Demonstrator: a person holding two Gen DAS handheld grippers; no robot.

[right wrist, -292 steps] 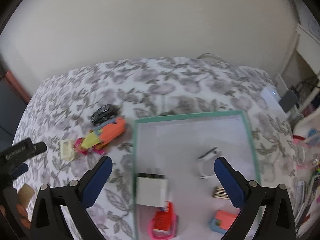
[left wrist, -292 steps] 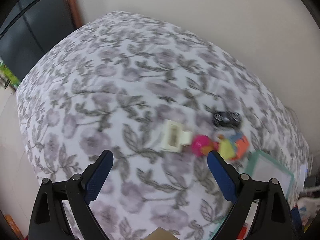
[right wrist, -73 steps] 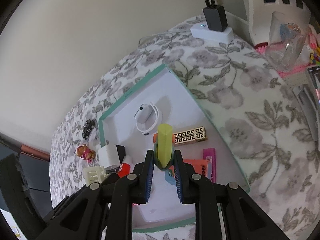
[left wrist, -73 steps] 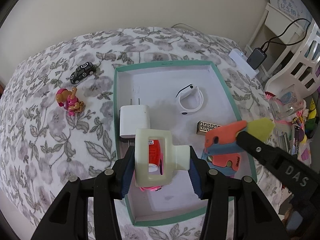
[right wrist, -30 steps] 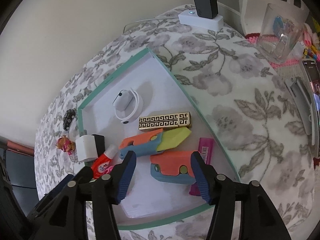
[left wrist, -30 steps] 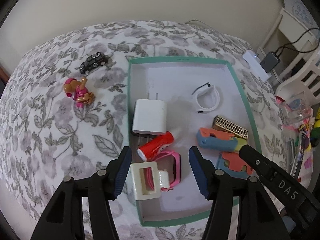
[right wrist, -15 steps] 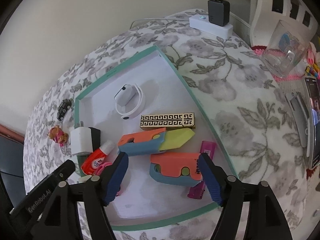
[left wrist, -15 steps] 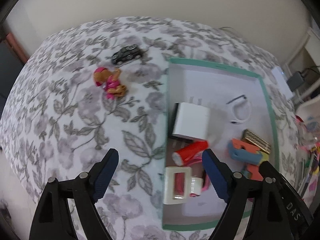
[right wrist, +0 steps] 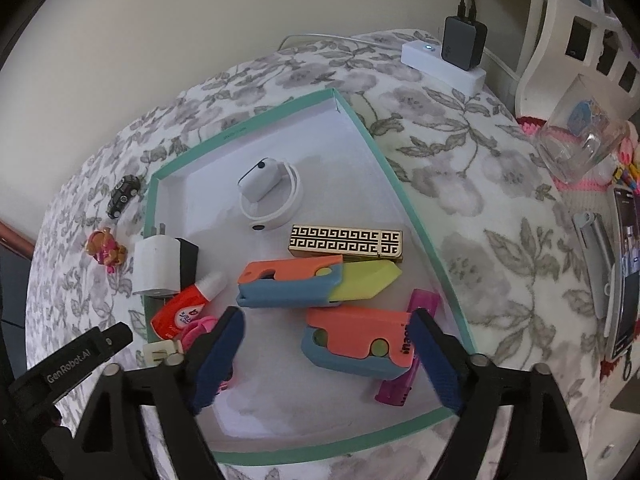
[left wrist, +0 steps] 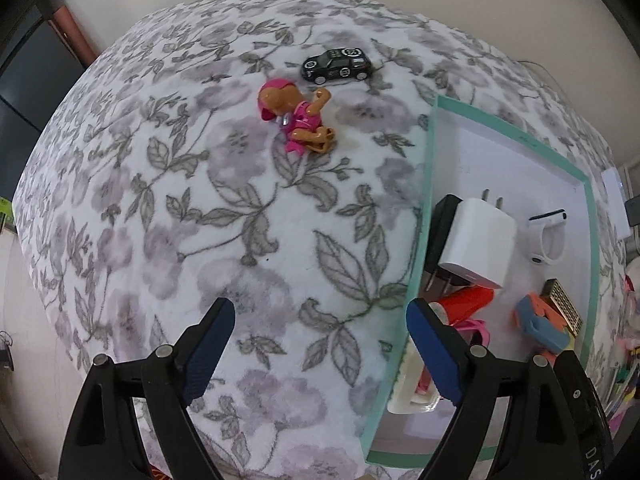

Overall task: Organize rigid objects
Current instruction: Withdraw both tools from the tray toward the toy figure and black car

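A pink dog figure (left wrist: 298,122) and a black toy car (left wrist: 336,65) lie on the floral cloth left of the teal-rimmed tray (left wrist: 427,216). My left gripper (left wrist: 320,344) is open and empty, over the cloth by the tray's left wall. The tray (right wrist: 430,236) holds a white charger (right wrist: 158,266), a white watch (right wrist: 270,192), a gold patterned box (right wrist: 346,242), two orange-blue toys (right wrist: 292,284), a red tube (right wrist: 184,310) and a cream block (right wrist: 160,352). My right gripper (right wrist: 328,350) is open and empty above the tray's near end. The figure (right wrist: 105,251) and car (right wrist: 124,194) also show in the right wrist view.
A white power strip with a black adapter (right wrist: 452,58) sits at the table's far edge. A glass (right wrist: 580,140), a phone (right wrist: 626,276) and clutter lie to the right. A dark door (left wrist: 24,92) stands at the far left.
Both grippers let go of their objects into the tray and opened. The left gripper has swung left toward the dog figure and car. The right gripper has drawn back a little.
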